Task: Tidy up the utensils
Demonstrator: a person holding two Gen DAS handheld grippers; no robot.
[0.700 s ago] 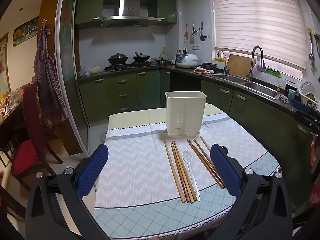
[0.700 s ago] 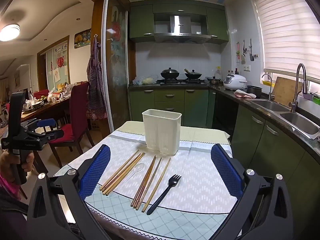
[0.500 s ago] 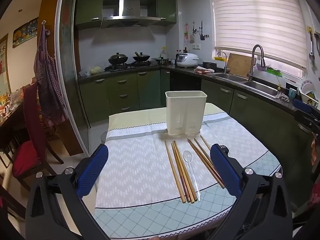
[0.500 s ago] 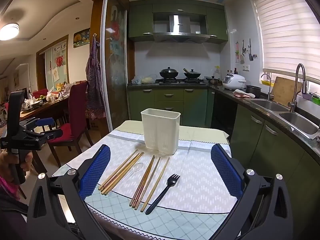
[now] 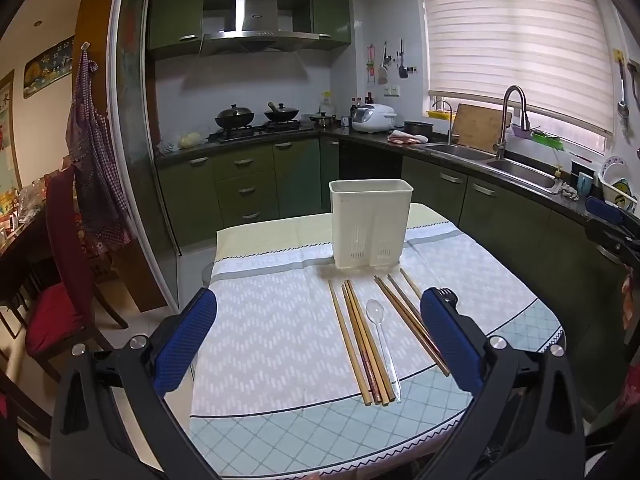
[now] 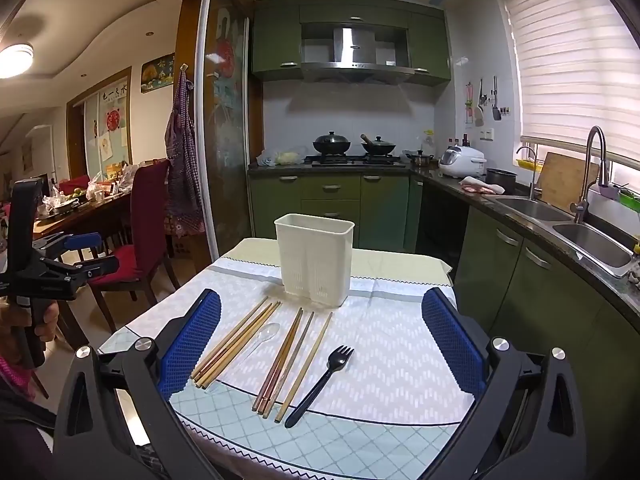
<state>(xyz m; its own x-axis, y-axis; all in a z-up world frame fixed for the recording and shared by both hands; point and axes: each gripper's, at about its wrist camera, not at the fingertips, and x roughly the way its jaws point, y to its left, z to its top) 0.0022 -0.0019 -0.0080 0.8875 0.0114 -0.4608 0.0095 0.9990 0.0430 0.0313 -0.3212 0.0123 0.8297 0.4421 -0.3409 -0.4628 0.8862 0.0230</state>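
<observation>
One desk (image 6: 400, 364) is carrying everything, under a patterned cloth. One white utensil holder (image 6: 314, 262) is standing upright toward its far end, with nothing showing above its rim. In front of it the chopsticks (image 6: 236, 338) are lying in two loose bundles: four in the left one and what looks like four in the right one (image 6: 290, 356), though the sticks are overlapping, so that count is uncertain. One clear plastic spoon (image 6: 256, 342) is lying between the bundles, and one black fork (image 6: 320, 380) is lying just right of them.

The right gripper (image 6: 320, 340) is hovering above the near edge, jaws spread wide and holding nothing. The left gripper (image 5: 320, 336) is likewise released and empty.

Only the right wrist view is showing the fork whole; in the left wrist view, just its tines (image 5: 445, 293) are peeking over the right finger, which is also covering part of one bundle.
</observation>
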